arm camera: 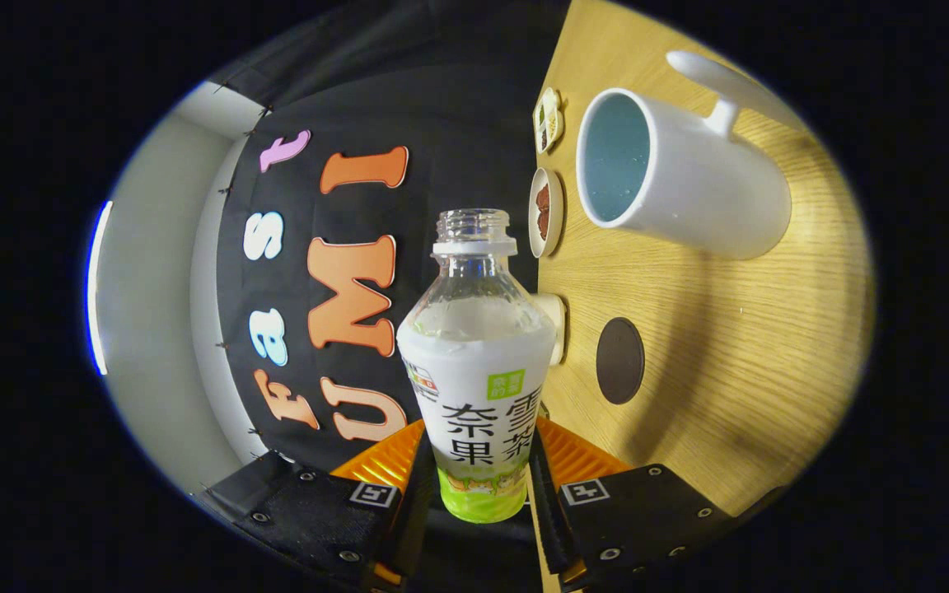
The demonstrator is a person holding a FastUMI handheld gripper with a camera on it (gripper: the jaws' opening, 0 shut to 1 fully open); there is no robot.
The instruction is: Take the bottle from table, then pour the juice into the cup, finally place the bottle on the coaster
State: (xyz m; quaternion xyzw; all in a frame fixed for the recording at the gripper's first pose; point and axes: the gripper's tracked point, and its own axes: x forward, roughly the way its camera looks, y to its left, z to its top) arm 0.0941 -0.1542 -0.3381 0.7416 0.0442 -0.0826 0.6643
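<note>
My gripper [474,482] is shut on a clear plastic bottle [476,362] with a white and green label and no cap; both fingers press its lower sides. The whole view is rolled about a quarter turn, so the wooden table [713,371] stands like a wall beside the bottle. A white cup [676,177] with a pale blue inside and a handle sits on the table beyond the bottle's neck, its mouth facing toward the bottle's open top. A dark round coaster [620,360] lies on the table close beside the bottle's shoulder. No liquid shows in the clear neck.
Two small white dishes with brown food [545,212] and a little divided dish [548,119] sit at the table's far edge by the cup. Another small white object [555,328] peeks out behind the bottle. The black cloth wall hangs beyond the table.
</note>
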